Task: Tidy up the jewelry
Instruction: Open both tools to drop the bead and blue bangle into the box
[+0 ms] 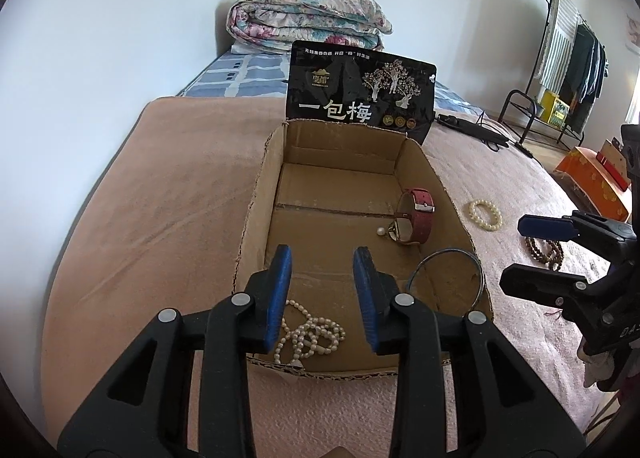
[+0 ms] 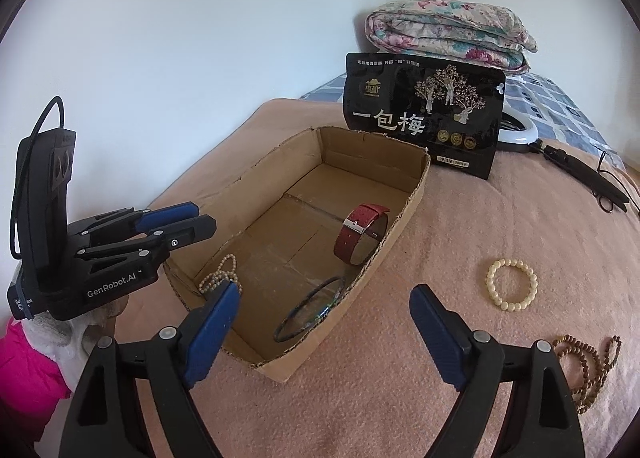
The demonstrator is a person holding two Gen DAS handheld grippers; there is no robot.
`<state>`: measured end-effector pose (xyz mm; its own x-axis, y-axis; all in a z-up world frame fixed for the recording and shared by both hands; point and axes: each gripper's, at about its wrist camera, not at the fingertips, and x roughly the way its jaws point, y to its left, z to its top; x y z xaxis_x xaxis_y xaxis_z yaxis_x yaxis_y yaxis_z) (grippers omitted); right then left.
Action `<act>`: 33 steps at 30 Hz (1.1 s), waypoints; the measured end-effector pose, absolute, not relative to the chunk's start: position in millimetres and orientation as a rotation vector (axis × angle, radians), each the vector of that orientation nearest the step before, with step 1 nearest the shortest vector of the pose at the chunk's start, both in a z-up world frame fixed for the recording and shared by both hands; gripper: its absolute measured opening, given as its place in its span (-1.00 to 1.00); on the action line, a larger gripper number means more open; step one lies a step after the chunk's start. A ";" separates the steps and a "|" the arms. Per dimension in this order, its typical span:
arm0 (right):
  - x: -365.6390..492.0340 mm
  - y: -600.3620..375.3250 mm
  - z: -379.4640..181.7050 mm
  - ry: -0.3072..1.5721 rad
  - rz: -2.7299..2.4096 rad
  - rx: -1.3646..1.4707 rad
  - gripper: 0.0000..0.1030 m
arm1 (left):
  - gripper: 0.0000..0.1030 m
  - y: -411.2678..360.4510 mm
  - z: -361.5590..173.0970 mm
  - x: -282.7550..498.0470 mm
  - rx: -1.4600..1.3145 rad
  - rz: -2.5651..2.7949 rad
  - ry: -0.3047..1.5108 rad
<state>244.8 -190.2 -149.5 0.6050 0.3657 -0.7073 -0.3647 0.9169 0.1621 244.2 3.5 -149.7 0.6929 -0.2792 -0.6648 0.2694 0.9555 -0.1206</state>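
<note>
We hold both hand-held grippers empty, jaws apart: the left hand-held gripper (image 1: 322, 290) over the cardboard box (image 2: 404, 213) holding a pearl necklace (image 1: 310, 334), the right hand-held gripper (image 2: 322, 328) nearest the cream bead bracelet (image 2: 511, 285) on the bed (image 2: 460, 238), likely our next pick.

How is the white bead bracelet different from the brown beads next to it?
The cream bead bracelet is pale with chunky beads; the brown bead string is dark with tiny beads. The cream bracelet lies as one open ring, while the brown string is longer and coiled in several loops. The cream bracelet lies farther from the right gripper than the brown string. Both lie on the pink blanket, outside the cardboard box.
</note>
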 end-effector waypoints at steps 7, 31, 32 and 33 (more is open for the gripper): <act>236.9 -200.4 -143.2 0.801 0.400 0.002 0.73 | -0.39 0.4 -143.1 237.7 -0.017 -0.304 0.735; 175.6 -293.5 -114.3 0.700 0.242 0.051 1.00 | 0.01 -58.3 -99.8 192.8 0.009 -0.406 0.675; 171.9 -301.1 -113.8 0.698 0.227 0.055 1.00 | 0.01 -63.1 -98.8 190.7 0.013 -0.416 0.673; 168.1 -308.4 -113.5 0.696 0.213 0.059 1.00 | 0.01 -68.8 -97.8 188.1 0.019 -0.426 0.671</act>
<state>168.1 -308.4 -113.5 0.7466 0.2143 -0.6298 -0.1750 0.9766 0.1248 188.1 -68.8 -97.8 0.7002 -0.3763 -0.6067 0.3884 0.9138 -0.1186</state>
